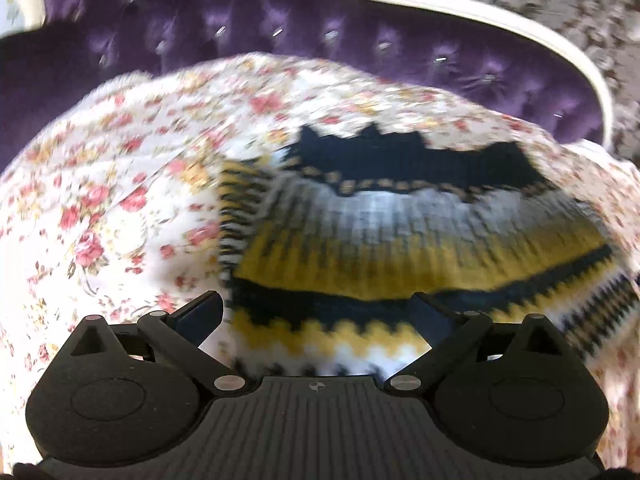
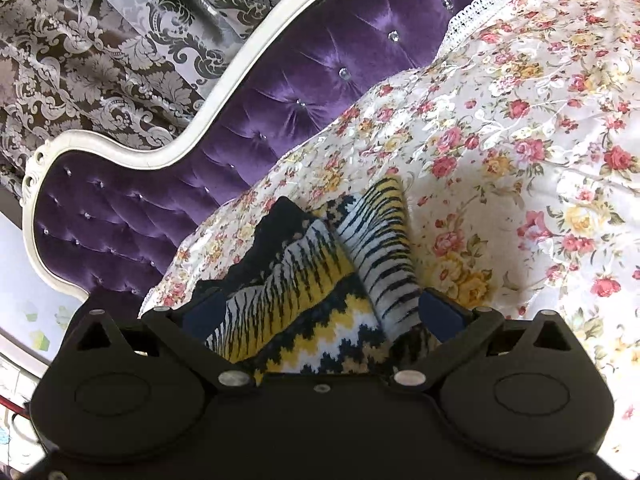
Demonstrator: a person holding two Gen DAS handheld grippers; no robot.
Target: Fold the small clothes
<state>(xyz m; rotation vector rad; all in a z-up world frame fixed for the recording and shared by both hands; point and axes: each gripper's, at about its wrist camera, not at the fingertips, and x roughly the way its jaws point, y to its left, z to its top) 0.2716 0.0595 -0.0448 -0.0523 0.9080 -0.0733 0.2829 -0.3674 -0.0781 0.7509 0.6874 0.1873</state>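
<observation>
A small knitted garment (image 1: 400,232) in yellow, white, grey and navy bands lies on a floral bedspread (image 1: 120,200). The left wrist view is blurred by motion. My left gripper (image 1: 320,312) is open just above the garment's near edge, its fingers wide apart with nothing between them. In the right wrist view the same knitted garment (image 2: 320,280) lies folded in layers, a striped part (image 2: 380,248) angled over it. My right gripper (image 2: 316,316) is open, its fingers straddling the garment's near end without clamping it.
A purple tufted headboard (image 2: 200,160) with a white frame (image 2: 160,152) rises behind the bed. Patterned grey curtains (image 2: 100,60) hang beyond it. The floral bedspread (image 2: 520,160) spreads wide to the right of the garment.
</observation>
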